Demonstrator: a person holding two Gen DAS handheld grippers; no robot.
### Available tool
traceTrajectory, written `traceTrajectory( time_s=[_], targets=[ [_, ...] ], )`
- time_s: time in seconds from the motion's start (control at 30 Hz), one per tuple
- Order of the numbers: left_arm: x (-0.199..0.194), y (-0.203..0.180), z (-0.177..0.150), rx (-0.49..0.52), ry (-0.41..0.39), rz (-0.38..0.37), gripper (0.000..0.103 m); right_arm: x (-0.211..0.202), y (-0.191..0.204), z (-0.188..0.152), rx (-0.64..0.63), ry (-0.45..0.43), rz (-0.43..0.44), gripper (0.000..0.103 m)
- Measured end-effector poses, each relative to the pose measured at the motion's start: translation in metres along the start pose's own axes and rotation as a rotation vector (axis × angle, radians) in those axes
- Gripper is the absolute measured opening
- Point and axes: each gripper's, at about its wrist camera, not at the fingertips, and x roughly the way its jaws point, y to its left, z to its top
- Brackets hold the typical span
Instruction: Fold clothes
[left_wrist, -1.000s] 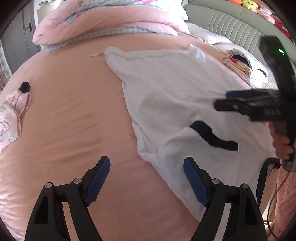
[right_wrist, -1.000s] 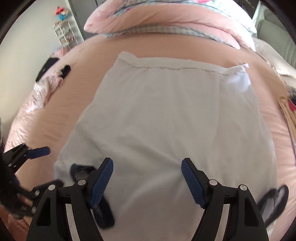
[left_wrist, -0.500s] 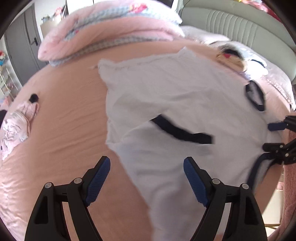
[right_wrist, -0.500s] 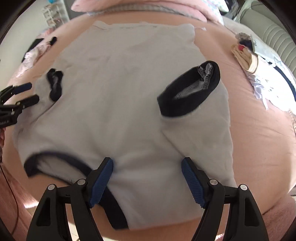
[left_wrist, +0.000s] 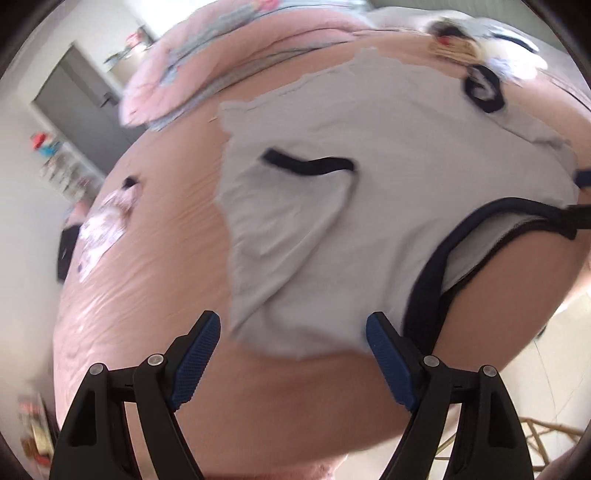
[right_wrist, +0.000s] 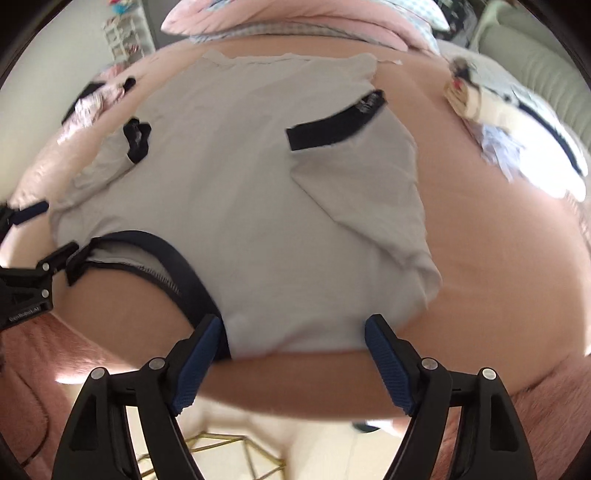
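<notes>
Black gripper (right_wrist: 22, 236) (label illegible)

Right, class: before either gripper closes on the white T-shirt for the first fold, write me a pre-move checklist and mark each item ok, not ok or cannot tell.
1. Left gripper open, nothing in it: ok.
2. Right gripper open, nothing in it: ok.
3. White T-shirt spread on the pink bed: ok.
4. Both navy-trimmed sleeves folded in over the body: ok.
5. Shoulder edges by the navy collar lie between the open fingers of each gripper: ok.
6. Fabric flat where the grips will land: cannot tell, the pictures are blurred and the near edge looks wrinkled.
</notes>
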Motion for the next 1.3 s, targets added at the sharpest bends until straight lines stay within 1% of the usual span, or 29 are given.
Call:
traceTrajectory(
  time_s=[0.03,0.1,0.17,0.23,0.27,0.3,0.37,0.4,0.43,0.5,0.53,0.57,0.6,0.63,0.67,0.7,0.77,0.8,0.83,0.97,1.0,1.1,1.13,1.17,1.2,1.23,1.3],
  targets=[
    [-0.003,0.005,-0.002,-0.046,0.004,-0.007,0.081,-0.007,-0.006,-0.004,0.036,-0.031,0.026,0.079],
    [-0.008,0.016,-0.005,-0.139,0.011,-0.021,0.081,-0.019,-0.023,-0.01,0.14,-0.104,0.047,0.079],
    [-0.013,0.026,-0.008,-0.231,0.018,-0.035,0.081,-0.017,-0.034,-0.007,0.205,-0.1,0.059,0.079],
    [-0.018,0.037,-0.012,-0.323,0.025,-0.049,0.081,-0.012,-0.043,-0.003,0.245,-0.094,0.037,0.079],
    [-0.021,0.042,-0.013,-0.37,0.028,-0.056,0.081,-0.015,-0.044,-0.002,0.257,-0.112,0.033,0.079],
    [-0.021,0.041,-0.015,-0.399,0.034,-0.06,0.081,-0.017,-0.046,-0.002,0.268,-0.13,0.03,0.079],
    [-0.016,0.022,-0.021,-0.42,0.049,-0.062,0.08,-0.015,-0.047,-0.004,0.293,-0.116,0.07,0.079],
    [-0.014,0.015,-0.024,-0.442,0.061,-0.083,0.08,-0.014,-0.048,-0.006,0.306,-0.11,0.09,0.079],
    [-0.012,0.01,-0.028,-0.484,0.077,-0.125,0.08,-0.013,-0.048,-0.007,0.319,-0.103,0.11,0.079],
    [-0.013,0.004,-0.035,-0.535,0.063,-0.183,0.08,-0.01,-0.049,-0.01,0.345,-0.089,0.151,0.079],
    [-0.015,0.0,-0.038,-0.551,0.048,-0.207,0.076,-0.009,-0.05,-0.011,0.358,-0.083,0.171,0.075],
    [-0.016,-0.002,-0.041,-0.557,0.036,-0.218,0.07,-0.008,-0.05,-0.012,0.37,-0.076,0.191,0.073],
    [-0.017,-0.002,-0.044,-0.567,0.03,-0.22,0.052,-0.007,-0.051,-0.014,0.383,-0.069,0.211,0.07],
    [-0.016,0.001,-0.047,-0.592,0.026,-0.224,0.038,-0.006,-0.051,-0.015,0.396,-0.062,0.232,0.064],
    [-0.016,0.004,-0.051,-0.617,0.023,-0.228,0.033,-0.005,-0.052,-0.017,0.408,-0.055,0.252,0.058],
    [-0.016,0.009,-0.055,-0.656,0.019,-0.258,0.031,-0.004,-0.052,-0.018,0.421,-0.048,0.272,0.056],
    [-0.013,0.022,-0.062,-0.765,0.005,-0.35,0.03,-0.002,-0.053,-0.021,0.446,-0.034,0.313,0.056],
    [-0.012,0.026,-0.064,-0.8,-0.002,-0.384,0.03,0.001,-0.05,-0.019,0.446,-0.048,0.3,0.056],
    [-0.011,0.029,-0.064,-0.813,-0.012,-0.398,0.03,0.003,-0.051,-0.018,0.465,-0.064,0.296,0.056],
    [-0.004,0.028,-0.055,-0.828,-0.042,-0.382,0.032,0.01,-0.054,-0.012,0.527,-0.132,0.289,0.057],
    [0.0,0.027,-0.051,-0.826,-0.042,-0.376,0.034,0.011,-0.054,-0.011,0.515,-0.144,0.286,0.057],
    [0.011,0.029,-0.039,-0.79,-0.036,-0.366,0.033,0.013,-0.054,-0.007,0.479,-0.172,0.278,0.057],
    [0.012,0.026,-0.037,-0.778,-0.034,-0.359,0.023,0.013,-0.054,-0.004,0.462,-0.171,0.287,0.048],
    [0.014,0.023,-0.035,-0.762,-0.021,-0.355,0.011,0.013,-0.055,-0.001,0.446,-0.17,0.295,0.025],
    [0.015,0.02,-0.033,-0.742,0.003,-0.353,0.003,0.016,-0.056,0.0,0.437,-0.152,0.309,0.015],
    [0.014,0.018,-0.033,-0.73,0.014,-0.35,0.003,0.018,-0.058,-0.001,0.445,-0.137,0.324,0.008],
    [0.006,0.017,-0.036,-0.72,0.013,-0.34,0.003,0.016,-0.061,-0.001,0.451,-0.145,0.336,0.006]
  ],
)
